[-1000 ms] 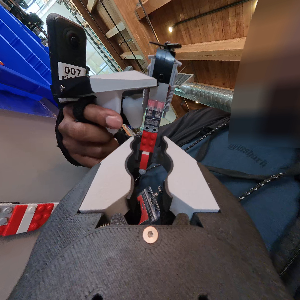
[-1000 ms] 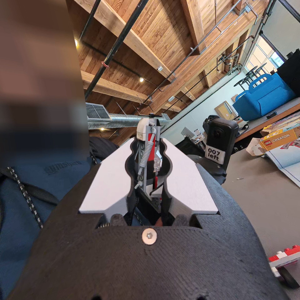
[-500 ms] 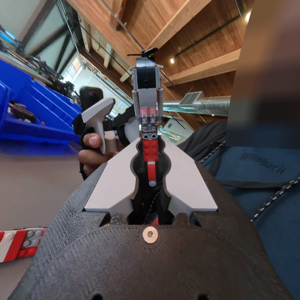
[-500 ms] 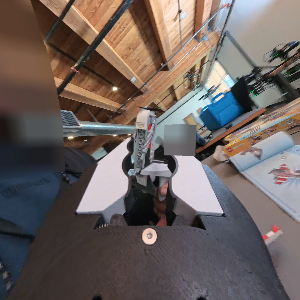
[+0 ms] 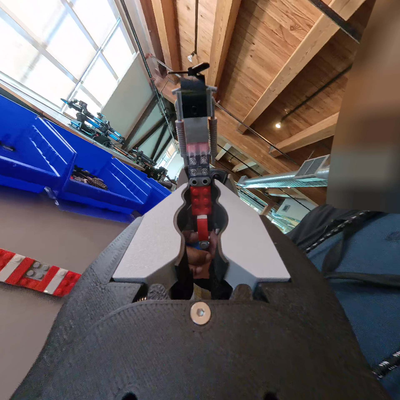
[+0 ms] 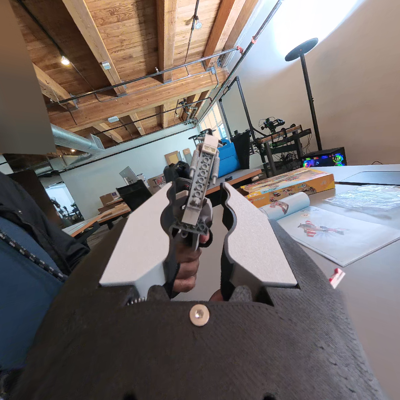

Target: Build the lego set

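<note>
The lego model (image 5: 195, 129) is a narrow build of red bricks, grey plates, a black block and two grey springs. My left gripper (image 5: 200, 186) is shut on its red lower part and holds it upright in the air. In the right wrist view the model's grey underside (image 6: 202, 171) stands in the gap of my right gripper (image 6: 198, 184). The right jaws are open, with the right finger clear of the model. The hand (image 6: 186, 270) holding the left gripper shows behind that gap.
A red-and-white striped lego wing (image 5: 32, 272) lies on the grey table (image 5: 54, 227) near blue bins (image 5: 97, 184). The yellow lego box (image 6: 287, 186), open instruction booklet (image 6: 324, 229), a plastic bag (image 6: 368, 194) and a small red-white piece (image 6: 336, 277) lie to the right. My left and right fingertips are right by each other.
My right gripper has opened and let go of the model, which it gripped a second ago. My left gripper keeps hold. Both views have swung toward the room.
</note>
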A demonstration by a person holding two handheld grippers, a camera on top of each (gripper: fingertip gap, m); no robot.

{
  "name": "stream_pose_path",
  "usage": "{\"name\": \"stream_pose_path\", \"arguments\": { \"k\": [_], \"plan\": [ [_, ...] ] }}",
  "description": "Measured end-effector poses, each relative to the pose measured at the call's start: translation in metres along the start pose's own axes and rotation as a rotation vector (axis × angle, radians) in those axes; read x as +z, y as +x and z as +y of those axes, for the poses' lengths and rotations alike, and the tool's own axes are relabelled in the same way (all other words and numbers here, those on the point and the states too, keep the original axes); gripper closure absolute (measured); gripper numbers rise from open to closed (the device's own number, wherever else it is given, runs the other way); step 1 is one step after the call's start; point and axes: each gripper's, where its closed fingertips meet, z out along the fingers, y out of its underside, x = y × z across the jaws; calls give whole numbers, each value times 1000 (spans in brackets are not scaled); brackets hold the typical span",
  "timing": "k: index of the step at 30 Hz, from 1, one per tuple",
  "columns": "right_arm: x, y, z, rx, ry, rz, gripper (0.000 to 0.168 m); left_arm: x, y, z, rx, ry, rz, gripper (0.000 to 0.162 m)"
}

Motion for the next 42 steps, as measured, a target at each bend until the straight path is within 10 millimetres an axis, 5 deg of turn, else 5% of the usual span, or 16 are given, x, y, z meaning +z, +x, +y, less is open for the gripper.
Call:
{"name": "stream_pose_path", "arguments": {
  "k": [11,16,24,42],
  "plan": [
    [7,-76,-32,-22,85,-53,132,0,86,-5,165,18,126,146],
    [13,-106,-44,-119,73,-51,131,6,110,-10,266,38,173,146],
    [12,-110,-57,-129,79,-43,135,21,118,-5,346,11,181,146],
    [18,-114,-40,-93,16,-94,138,19,119,-1,320,-5,204,146]
  ]
}}
